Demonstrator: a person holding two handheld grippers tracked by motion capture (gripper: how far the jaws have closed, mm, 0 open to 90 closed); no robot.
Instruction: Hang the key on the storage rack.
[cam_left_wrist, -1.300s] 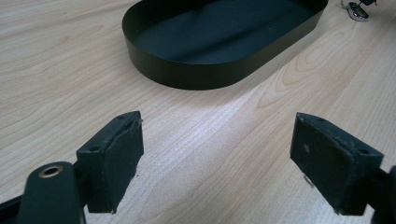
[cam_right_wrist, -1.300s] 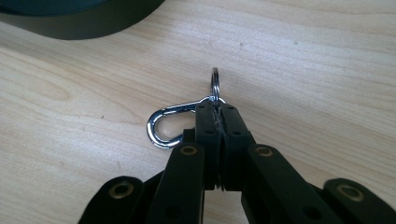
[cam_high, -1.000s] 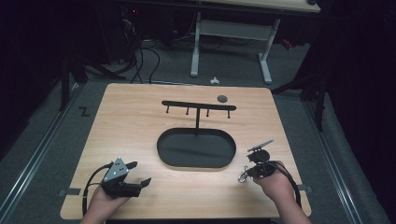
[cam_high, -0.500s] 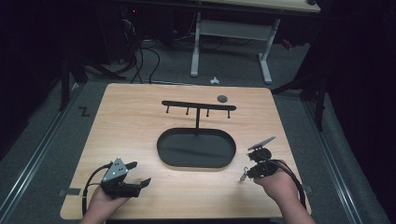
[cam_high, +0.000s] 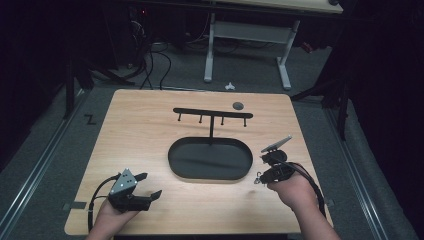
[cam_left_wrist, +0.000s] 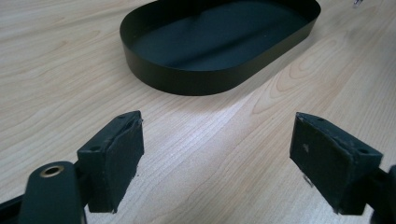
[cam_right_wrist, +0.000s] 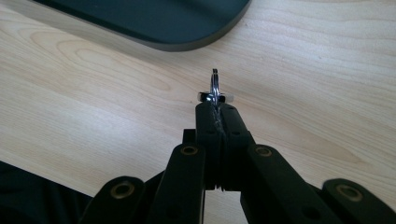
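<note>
The wooden worktop (cam_high: 140, 140) carried a black oval tray (cam_high: 210, 159) with a hook rack (cam_high: 212, 114) behind it. The left gripper (cam_high: 148, 186) hovered with fingers spread wide; the right gripper (cam_right_wrist: 215, 103) pinched a small metal ring (cam_right_wrist: 214, 86) near the tray.

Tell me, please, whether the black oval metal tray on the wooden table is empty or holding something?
Empty: the black oval metal tray shows a bare dark floor in the left gripper view and the high view.
</note>
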